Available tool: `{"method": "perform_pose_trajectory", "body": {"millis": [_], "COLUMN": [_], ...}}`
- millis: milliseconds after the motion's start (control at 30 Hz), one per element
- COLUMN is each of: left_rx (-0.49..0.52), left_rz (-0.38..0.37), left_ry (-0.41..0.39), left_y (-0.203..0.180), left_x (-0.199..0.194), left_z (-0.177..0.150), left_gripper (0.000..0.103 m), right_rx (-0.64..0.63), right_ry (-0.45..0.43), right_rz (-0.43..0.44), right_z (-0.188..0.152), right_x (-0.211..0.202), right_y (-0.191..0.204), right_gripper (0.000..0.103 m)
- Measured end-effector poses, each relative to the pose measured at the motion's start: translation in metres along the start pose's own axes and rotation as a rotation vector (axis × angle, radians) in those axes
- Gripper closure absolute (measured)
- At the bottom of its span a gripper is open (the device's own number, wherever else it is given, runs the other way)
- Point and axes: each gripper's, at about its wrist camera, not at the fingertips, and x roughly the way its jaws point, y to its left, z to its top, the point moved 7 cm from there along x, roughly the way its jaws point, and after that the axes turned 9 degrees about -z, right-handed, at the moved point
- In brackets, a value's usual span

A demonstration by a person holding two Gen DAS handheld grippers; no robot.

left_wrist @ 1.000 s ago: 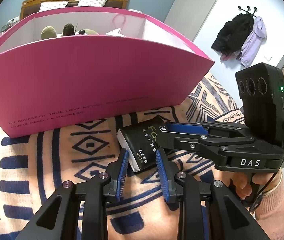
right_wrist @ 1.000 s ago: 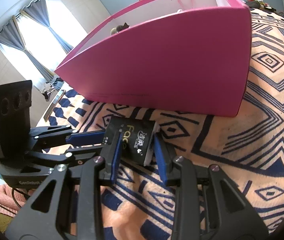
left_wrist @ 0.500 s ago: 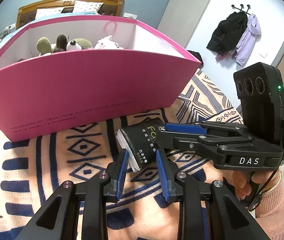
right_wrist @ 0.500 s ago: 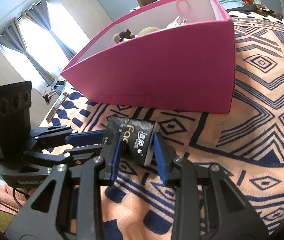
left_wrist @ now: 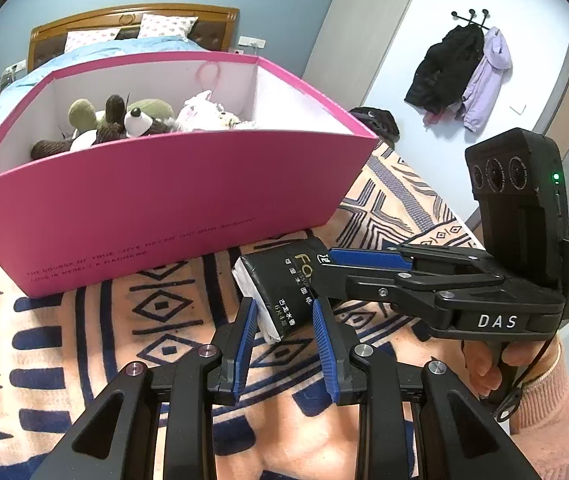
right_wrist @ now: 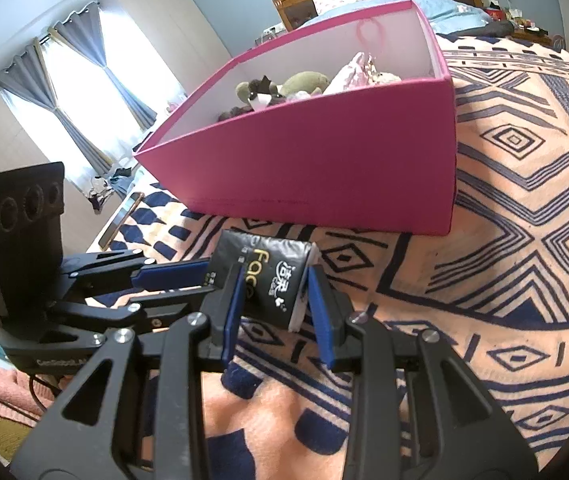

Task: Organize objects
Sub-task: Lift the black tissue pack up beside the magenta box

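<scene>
While the black tissue pack (left_wrist: 284, 284) is held off the patterned blanket (left_wrist: 64, 332), it is gripped from two sides at once: the left tongs (left_wrist: 283, 312) are clenched on its near end, blue pads (left_wrist: 244, 336) pressed to either flank, and the right tongs (right_wrist: 274, 284) are clamped across the other end. In the left wrist view the right tongs (left_wrist: 324, 276) are seen reaching in from the right, with one blue pad laid against the pack's far face. In the right wrist view the pack (right_wrist: 272, 276) is seen tilted, its gold and white lettering turned toward the camera, a white edge of tissue showing at its right end, and the left tongs (right_wrist: 208, 276) coming in from the left.

Just behind the pack, a large pink box (left_wrist: 156, 200) is set on the blanket, open at the top and white inside. Plush toys (left_wrist: 116, 120) in green, brown and white are piled against its far wall. A line of dark print is carried low on its front face.

The right tongs are held by a hand (left_wrist: 484, 368) in a pink knitted sleeve (left_wrist: 556, 420). Beyond the box, a wooden headboard (left_wrist: 132, 16) with patterned pillows (left_wrist: 164, 26) is seen, and jackets (left_wrist: 460, 68) are hung on a wall hook to the right. Curtained windows (right_wrist: 76, 92) are seen in the right wrist view.
</scene>
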Motion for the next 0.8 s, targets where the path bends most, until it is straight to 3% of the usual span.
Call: {"method": "perform_pose_trajectory", "body": {"millis": [800], "left_rx": [0.030], "left_rz": [-0.015], "left_ry": [-0.029], "left_y": [-0.017], "left_x": [-0.013], "left_z": [0.010], "left_gripper": [0.074], "right_rx": [-0.019], "right_ry": [-0.056], "right_rz": [-0.011], "right_z": [0.007], "right_x": [-0.021], "right_y": [0.006], "right_gripper": [0.068]}}
